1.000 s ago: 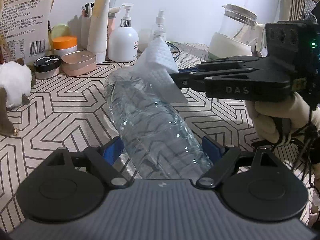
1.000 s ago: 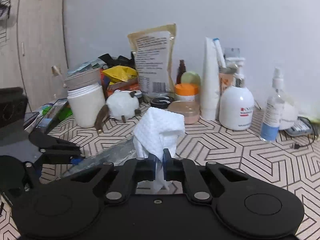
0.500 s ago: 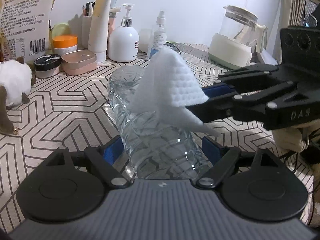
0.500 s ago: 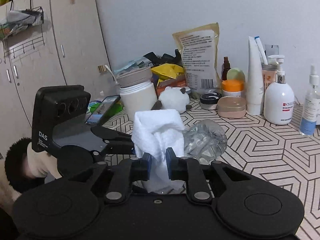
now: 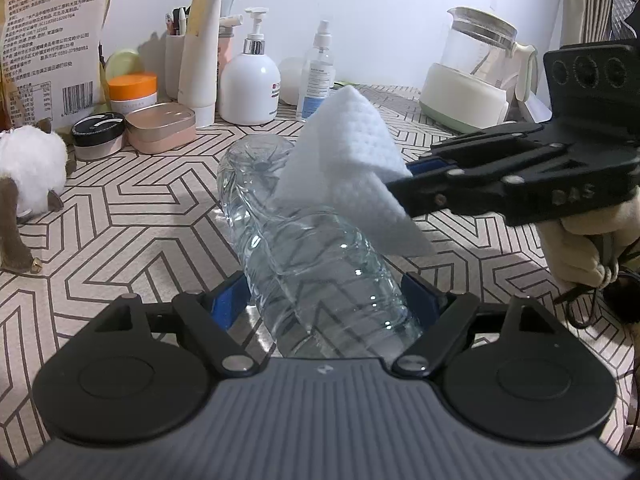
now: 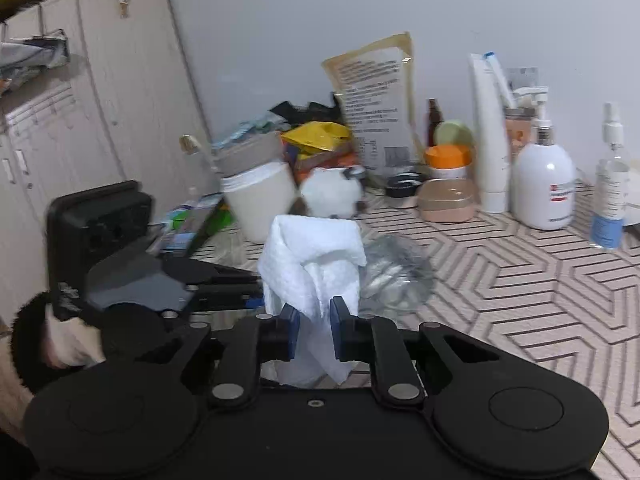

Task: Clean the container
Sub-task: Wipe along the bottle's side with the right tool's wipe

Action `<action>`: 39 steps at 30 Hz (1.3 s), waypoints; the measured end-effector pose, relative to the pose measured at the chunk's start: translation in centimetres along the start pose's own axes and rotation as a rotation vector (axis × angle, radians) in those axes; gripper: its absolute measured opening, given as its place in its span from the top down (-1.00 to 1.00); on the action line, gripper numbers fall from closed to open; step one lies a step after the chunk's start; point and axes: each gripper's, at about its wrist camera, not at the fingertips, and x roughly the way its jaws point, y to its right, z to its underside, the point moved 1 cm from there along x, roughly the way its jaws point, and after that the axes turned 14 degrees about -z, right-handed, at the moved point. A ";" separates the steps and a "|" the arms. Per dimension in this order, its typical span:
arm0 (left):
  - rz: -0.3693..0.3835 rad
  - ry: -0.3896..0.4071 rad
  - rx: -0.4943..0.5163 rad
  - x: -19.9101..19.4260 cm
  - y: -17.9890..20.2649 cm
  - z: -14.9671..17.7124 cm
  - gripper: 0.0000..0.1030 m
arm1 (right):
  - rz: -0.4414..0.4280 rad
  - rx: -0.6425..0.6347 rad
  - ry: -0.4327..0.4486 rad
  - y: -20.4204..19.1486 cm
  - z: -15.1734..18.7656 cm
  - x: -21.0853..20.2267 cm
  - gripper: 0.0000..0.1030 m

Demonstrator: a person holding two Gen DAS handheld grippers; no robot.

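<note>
My left gripper [image 5: 326, 300] is shut on a clear plastic bottle [image 5: 308, 248], held lying along its fingers above the patterned tabletop, base pointing away. My right gripper [image 6: 313, 326] is shut on a folded white paper towel [image 6: 312, 264]. In the left wrist view the right gripper [image 5: 404, 182] comes in from the right and presses the towel [image 5: 352, 168] against the bottle's upper right side. In the right wrist view the bottle's base [image 6: 394, 276] shows just right of the towel, and the left gripper's body [image 6: 120, 260] is at the left.
Along the back wall stand a white pump bottle [image 5: 250, 88], a spray bottle [image 5: 318, 74], a white tube [image 5: 200, 48], an orange-lidded jar [image 5: 132, 90], a pink tin [image 5: 162, 128] and a glass kettle [image 5: 472, 76]. A fluffy toy [image 5: 28, 176] sits left. A white tub [image 6: 262, 200] stands by the cupboard.
My right gripper has slid the towel along the bottle, first toward the left gripper, then slightly back toward the base. The bottle stays held in the left gripper.
</note>
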 end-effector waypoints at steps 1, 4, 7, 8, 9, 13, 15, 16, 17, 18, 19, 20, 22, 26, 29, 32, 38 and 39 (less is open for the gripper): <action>0.003 0.001 -0.005 0.0 -0.1 0.0 -0.58 | 0.015 0.009 -0.001 0.3 -0.1 0.0 0.63; 0.002 0.002 -0.005 -0.1 -0.1 0.0 -0.58 | 0.036 0.082 0.001 1.8 0.0 -0.2 0.60; 0.005 0.001 -0.007 -0.1 -0.2 0.0 -0.57 | 0.115 0.109 -0.031 2.9 0.3 0.3 0.59; 0.009 0.001 -0.012 0.0 -0.2 0.0 -0.57 | 0.138 0.118 -0.063 3.3 0.7 1.0 0.59; 0.018 0.000 -0.024 0.0 -0.5 0.0 -0.57 | 0.140 0.140 -0.081 3.6 1.1 1.5 0.58; 0.036 0.000 -0.055 -0.1 -0.9 0.0 -0.57 | 0.149 0.085 -0.122 2.3 1.2 2.7 0.71; 0.032 0.000 -0.053 -0.1 -0.8 0.1 -0.57 | 0.142 0.064 -0.135 1.8 1.4 2.9 0.73; 0.030 0.001 -0.053 -0.1 -0.7 0.1 -0.57 | 0.130 0.062 -0.139 1.7 1.4 3.0 0.73; 0.030 0.001 -0.053 -0.1 -0.7 0.1 -0.57 | 0.113 0.064 -0.144 1.6 1.3 3.0 0.74; 0.029 0.001 -0.053 -0.1 -0.7 0.1 -0.57 | 0.102 0.064 -0.150 1.4 1.3 3.0 0.78; 0.028 0.001 -0.054 -0.1 -0.7 0.1 -0.57 | 0.098 0.058 -0.158 1.3 1.3 3.0 0.79; 0.027 0.000 -0.053 -0.1 -0.7 0.1 -0.57 | 0.094 0.053 -0.165 1.1 1.3 3.1 0.79; 0.023 -0.001 -0.050 -0.1 -0.6 0.1 -0.57 | 0.077 0.064 -0.169 1.1 1.3 2.9 0.83; 0.027 0.001 -0.059 -0.1 -0.9 0.1 -0.57 | 0.052 0.089 -0.151 1.0 1.1 2.2 0.83; 0.035 0.002 -0.076 0.0 -1.2 0.1 -0.57 | 0.043 0.089 -0.139 0.8 1.0 2.0 0.84; 0.041 0.002 -0.094 0.0 -1.5 0.1 -0.57 | 0.051 0.081 -0.132 0.7 1.0 2.1 0.84; 0.078 0.005 -0.142 0.1 -2.3 0.2 -0.59 | 0.056 0.076 -0.109 0.6 0.7 1.9 0.84; 0.085 0.005 -0.152 0.1 -2.5 0.2 -0.59 | 0.056 0.076 -0.105 0.6 0.7 1.8 0.84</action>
